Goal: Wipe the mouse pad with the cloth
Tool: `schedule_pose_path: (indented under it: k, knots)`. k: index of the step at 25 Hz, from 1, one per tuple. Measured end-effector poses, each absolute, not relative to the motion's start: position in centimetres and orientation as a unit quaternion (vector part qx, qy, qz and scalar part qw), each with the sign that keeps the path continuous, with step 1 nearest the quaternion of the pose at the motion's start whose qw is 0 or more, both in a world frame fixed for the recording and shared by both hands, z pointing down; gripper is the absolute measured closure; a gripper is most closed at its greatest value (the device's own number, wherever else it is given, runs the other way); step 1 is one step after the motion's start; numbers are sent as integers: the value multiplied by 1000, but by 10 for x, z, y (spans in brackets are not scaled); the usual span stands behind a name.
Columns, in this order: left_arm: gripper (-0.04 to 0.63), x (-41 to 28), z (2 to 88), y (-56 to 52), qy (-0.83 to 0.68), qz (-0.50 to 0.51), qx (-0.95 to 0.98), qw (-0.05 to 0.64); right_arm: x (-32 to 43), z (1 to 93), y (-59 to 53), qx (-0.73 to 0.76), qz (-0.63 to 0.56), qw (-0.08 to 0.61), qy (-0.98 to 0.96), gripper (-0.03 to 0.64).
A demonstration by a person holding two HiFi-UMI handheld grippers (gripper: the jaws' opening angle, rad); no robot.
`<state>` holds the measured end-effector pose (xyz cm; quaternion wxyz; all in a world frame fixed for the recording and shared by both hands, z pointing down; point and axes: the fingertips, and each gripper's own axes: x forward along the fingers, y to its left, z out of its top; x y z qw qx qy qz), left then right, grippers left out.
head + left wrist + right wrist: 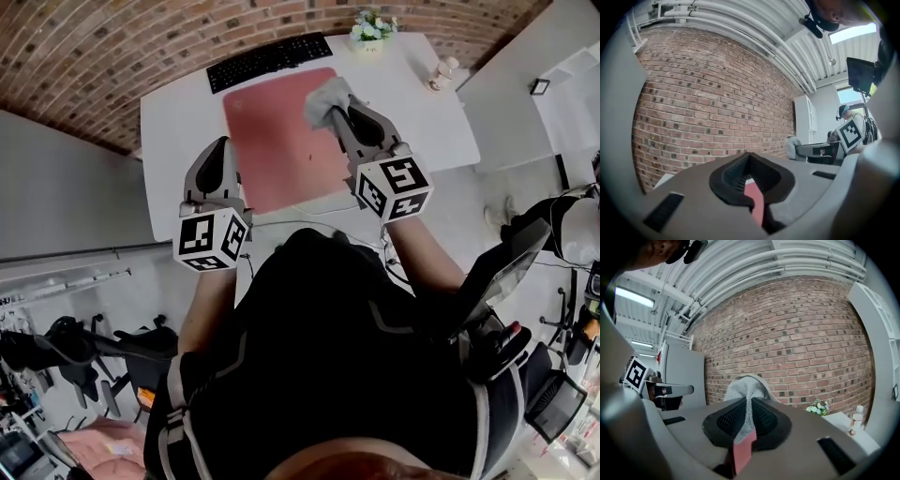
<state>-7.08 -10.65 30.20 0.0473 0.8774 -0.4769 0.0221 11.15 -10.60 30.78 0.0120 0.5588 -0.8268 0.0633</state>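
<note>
The gray cloth [328, 98] is clamped between the jaws of the right hand-held gripper [339, 117]. In the right gripper view a fold of it [746, 390] is seen squeezed between the black pads and bunched up ahead of them. It lies on the far right corner of the red mouse pad [272, 141], so most of the pad appears to be unwiped.

For a good wipe, the cloth should be pressed flat and drawn across the mouse pad in overlapping strokes from the far edge toward the near edge. The grip should be held firm so that the fold is not pulled out. The pad may slide on the white table [178, 122] and could be steadied from its left side.

The right hand-held gripper is reached forward over the right half of the mouse pad, tilted down toward it. The left hand-held gripper [221, 148] is held at the pad's left edge, near its near corner. Its jaws are closed on nothing, and only a sliver of pad [757, 206] is seen between them.
</note>
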Motion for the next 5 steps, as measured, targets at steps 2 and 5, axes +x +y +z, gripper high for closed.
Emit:
schedule_pose_path:
  k: [2, 5]
  knots:
    - [595, -72, 302, -107, -480, 24, 876, 46, 111, 309, -106, 556, 65, 11, -828, 577]
    - [595, -71, 305, -104, -476, 38, 878, 48, 111, 313, -104, 554, 75, 10, -829, 577]
